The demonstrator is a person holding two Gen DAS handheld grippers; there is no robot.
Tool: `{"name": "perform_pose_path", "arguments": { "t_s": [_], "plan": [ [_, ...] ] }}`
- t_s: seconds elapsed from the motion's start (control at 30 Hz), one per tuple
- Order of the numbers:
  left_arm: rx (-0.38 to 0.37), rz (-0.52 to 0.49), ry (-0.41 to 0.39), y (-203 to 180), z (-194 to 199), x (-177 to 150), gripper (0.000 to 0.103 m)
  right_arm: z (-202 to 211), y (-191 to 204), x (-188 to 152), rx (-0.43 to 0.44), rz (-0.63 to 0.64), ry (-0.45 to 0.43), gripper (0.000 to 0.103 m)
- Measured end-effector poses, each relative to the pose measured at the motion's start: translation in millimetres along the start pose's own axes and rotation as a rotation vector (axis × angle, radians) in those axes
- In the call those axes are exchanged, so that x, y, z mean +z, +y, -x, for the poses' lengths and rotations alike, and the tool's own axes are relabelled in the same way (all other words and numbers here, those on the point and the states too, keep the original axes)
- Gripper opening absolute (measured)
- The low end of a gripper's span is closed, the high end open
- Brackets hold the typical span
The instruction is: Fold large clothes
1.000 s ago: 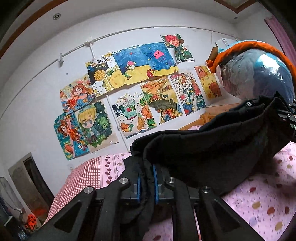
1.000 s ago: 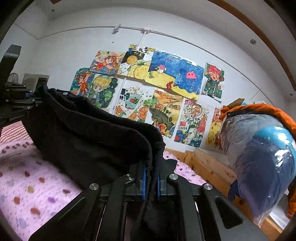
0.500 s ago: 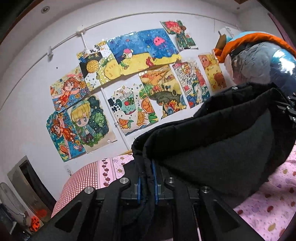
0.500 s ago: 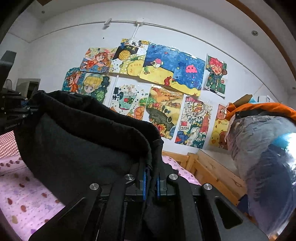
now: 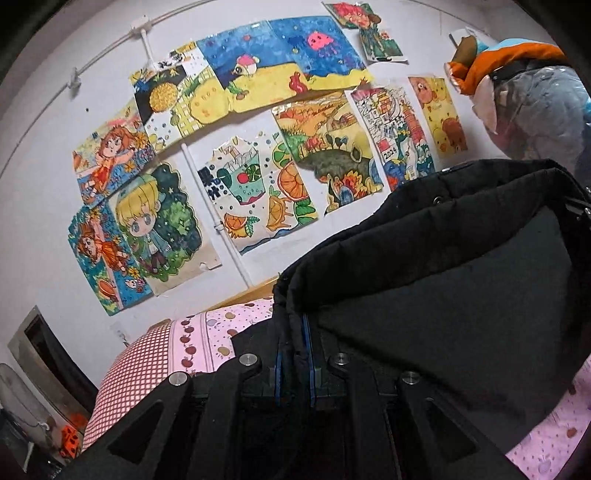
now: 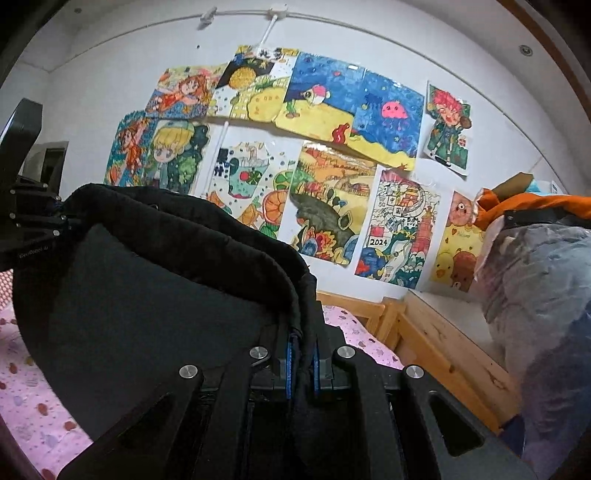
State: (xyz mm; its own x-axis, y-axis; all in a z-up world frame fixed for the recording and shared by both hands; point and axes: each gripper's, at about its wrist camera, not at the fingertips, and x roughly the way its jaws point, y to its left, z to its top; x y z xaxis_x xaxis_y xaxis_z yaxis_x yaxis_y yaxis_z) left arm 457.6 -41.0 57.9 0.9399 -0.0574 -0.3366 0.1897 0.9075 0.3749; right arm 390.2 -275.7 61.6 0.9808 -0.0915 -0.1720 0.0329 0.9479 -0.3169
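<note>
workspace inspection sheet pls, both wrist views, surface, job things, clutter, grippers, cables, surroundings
Surface: pink patterned bedsheet on a bed, with a red checked section at its far end.
Job's things: black garment, thick, held up off the bed and stretched between the two grippers.
Clutter: bagged bundle with orange fabric on top, at the right.
Grippers: left gripper shut on the garment's edge; right gripper likewise.
Cables: a white conduit runs along the wall; nothing seen on the bed.
Surroundings: white wall with children's drawings; wooden bed frame.
</note>
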Motion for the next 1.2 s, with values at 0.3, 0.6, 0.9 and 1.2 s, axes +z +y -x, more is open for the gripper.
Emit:
{"name": "perform_pose_path", "arguments": {
  "t_s": [0.3,0.6,0.9,1.2],
  "plan": [
    [0.028,-0.011,-0.017,-3.6,-39.0,11.4,0.009,-59.0,-0.1,3.8,0.000,-0.013,0.028,0.006],
    [0.023,0.014,0.029,-5.2,-94.8,18.6,0.008,-116.5,8.2,5.0,-0.020,-0.020,0.070,0.006],
    [-0.009,-0.018,0.099,-18.6,-155.0,14.1,0.008,-176.0,9.8,-14.3,0.000,-0.034,0.162,0.006],
    [-0.024,-0.027,0.135,-31.3,-192.5,2.6,0.009,-218.4,16.6,-41.9,0.020,-0.068,0.242,0.006]
  ]
}}
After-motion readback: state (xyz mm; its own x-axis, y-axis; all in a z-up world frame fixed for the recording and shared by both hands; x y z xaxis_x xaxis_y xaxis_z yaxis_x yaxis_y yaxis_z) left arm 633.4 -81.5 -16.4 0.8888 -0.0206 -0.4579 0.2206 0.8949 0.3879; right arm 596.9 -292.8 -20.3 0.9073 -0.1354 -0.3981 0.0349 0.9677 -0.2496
